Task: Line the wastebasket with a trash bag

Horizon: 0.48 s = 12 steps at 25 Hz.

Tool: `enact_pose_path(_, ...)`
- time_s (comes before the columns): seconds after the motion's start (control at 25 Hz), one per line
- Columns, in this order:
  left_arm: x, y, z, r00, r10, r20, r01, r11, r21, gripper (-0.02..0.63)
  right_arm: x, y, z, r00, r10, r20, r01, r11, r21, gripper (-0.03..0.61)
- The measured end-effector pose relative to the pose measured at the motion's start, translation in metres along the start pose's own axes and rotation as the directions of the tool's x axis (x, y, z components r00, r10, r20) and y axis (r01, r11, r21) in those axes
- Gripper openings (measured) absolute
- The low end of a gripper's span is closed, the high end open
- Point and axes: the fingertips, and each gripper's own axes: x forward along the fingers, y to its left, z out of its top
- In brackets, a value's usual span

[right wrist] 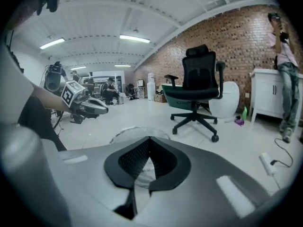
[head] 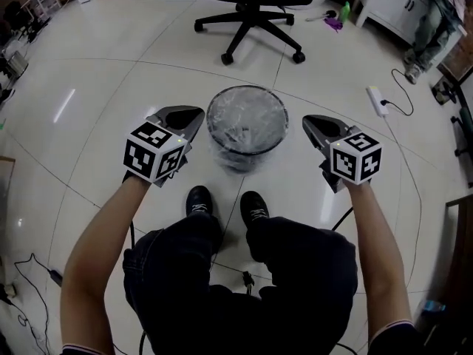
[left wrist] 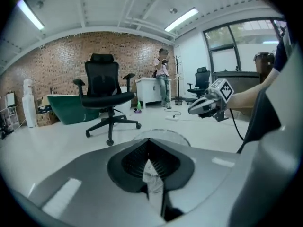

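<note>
The round dark wastebasket (head: pixel 247 128) stands on the floor just ahead of the person's shoes, with a clear trash bag (head: pixel 238 157) over its rim and bulging down its front. My left gripper (head: pixel 194 115) hovers above the floor to the basket's left, my right gripper (head: pixel 309 123) to its right; both are apart from it. Each one's jaws are shut with nothing held. In the left gripper view the shut left gripper (left wrist: pixel 149 141) points over the basket rim (left wrist: pixel 163 134) toward the right gripper (left wrist: pixel 201 107). The right gripper view shows the rim (right wrist: pixel 132 132) beyond the right gripper (right wrist: pixel 149 138).
A black office chair (head: pixel 255 6) stands just behind the basket. A white power strip (head: pixel 377 98) with its cable lies on the floor at right. A person (head: pixel 432 21) stands by a white cabinet (head: pixel 395 2) at the far right. Cables trail at the lower left.
</note>
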Motion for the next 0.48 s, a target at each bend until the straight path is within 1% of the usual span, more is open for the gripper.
enact_pose_path(0.12, -0.013, -0.022, 0.035, 0.999, -0.011, 0.043, 0.01, 1.0, 0.016, 0.011, -0.007, 0.025, 0.034, 0.999, 0.023, 0.038, -0.02, 0.997, -0.072, 0.002)
enact_pose_path(0.24, -0.028, -0.041, 0.066, 0.996, -0.01, 0.094, 0.009, 1.0, 0.013, 0.011, -0.014, 0.05, 0.065, 0.996, 0.063, 0.068, -0.054, 0.99, -0.127, 0.002)
enact_pose_path(0.4, -0.048, -0.064, 0.098, 0.986, -0.004, 0.166, -0.001, 1.0, 0.03, 0.011, -0.022, 0.08, 0.093, 0.991, 0.1, 0.086, -0.084, 0.982, -0.168, 0.002)
enact_pose_path(0.48, -0.058, -0.073, 0.109, 0.979, 0.0, 0.205, -0.005, 1.0, 0.023, 0.011, -0.029, 0.092, 0.112, 0.987, 0.104, 0.122, -0.084, 0.984, -0.158, 0.002)
